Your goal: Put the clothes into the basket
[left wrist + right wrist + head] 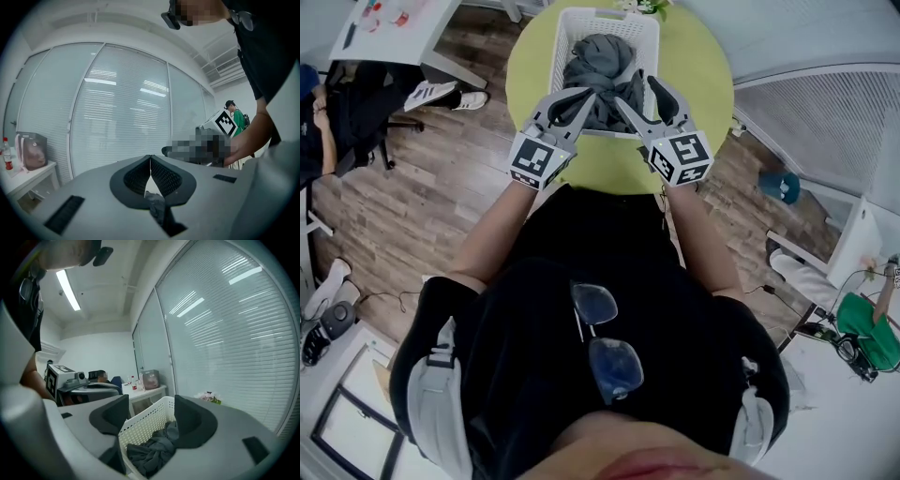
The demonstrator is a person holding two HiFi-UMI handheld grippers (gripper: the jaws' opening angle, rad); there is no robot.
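1. Head view: the grey clothes (600, 66) lie heaped inside the white basket (562, 37) at the upper centre of the frame. The basket stands on a round yellow-green table (703, 75).
2. The same view puts both grippers at the basket's near edge. The left gripper (581, 98) points in from the lower left, its tips on the cloth. The right gripper (636, 92) comes in from the lower right and reaches over the rim.
3. The left gripper view shows what the head view cannot. The left gripper (150, 161) has its jaws closed tip to tip, and a twist of the grey clothes (157, 206) is pinched low between them. Neither the basket nor the table appears here, only window blinds (117, 103) filling the middle of the frame.
4. At the far left of that view a white side table (28, 180) carries a bottle (5, 154). The right gripper's marker cube (226, 123) sits at the middle right.
5. The right gripper view shows the right gripper (152, 401) with its jaws standing well apart and gripping nothing. The basket (145, 423) wall and the grey clothes (154, 448) fill the gap between them at the lower centre.
6. That view also shows the left gripper's marker cube (56, 376) at the middle left.
7. Only the head view shows the wooden floor (441, 216) around the table.
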